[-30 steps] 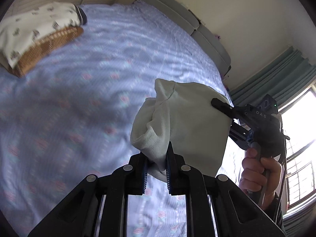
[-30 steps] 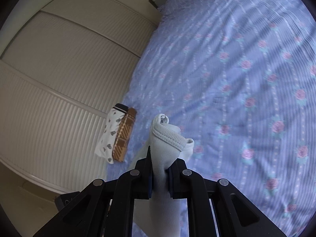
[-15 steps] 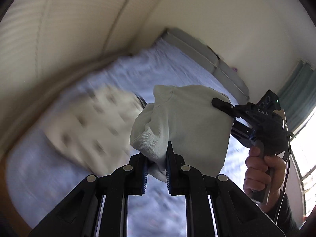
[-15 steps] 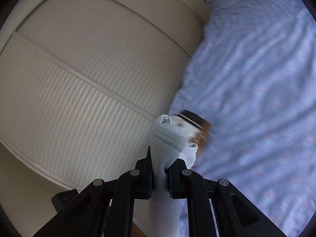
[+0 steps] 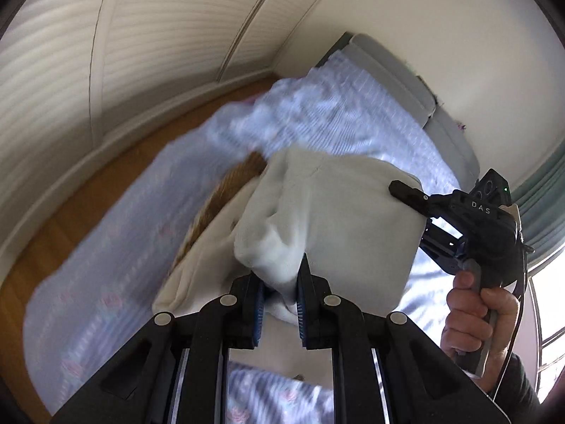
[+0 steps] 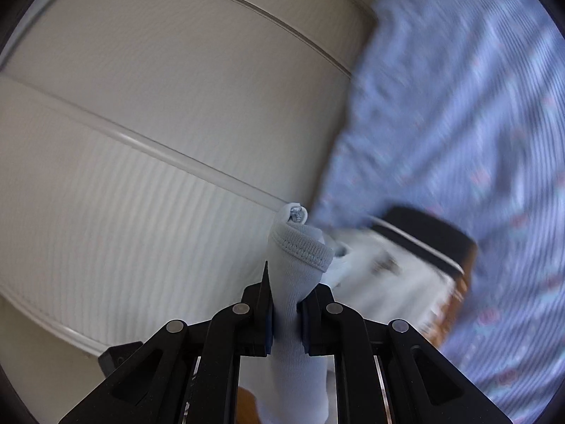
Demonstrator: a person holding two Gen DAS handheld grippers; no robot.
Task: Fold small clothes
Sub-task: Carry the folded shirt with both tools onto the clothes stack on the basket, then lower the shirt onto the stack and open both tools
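Left wrist view: my left gripper [image 5: 279,295] is clamped on the pale sock [image 5: 335,219], and my right gripper [image 6: 285,302] pinches its cuff, airborne above the basket [image 5: 226,190]. Advice: keep both grips level so the fold holds.

Ribbed cream wardrobe doors [image 5: 148,35], wooden floor [image 5: 106,176], floral blue bedspread [image 6: 476,106].
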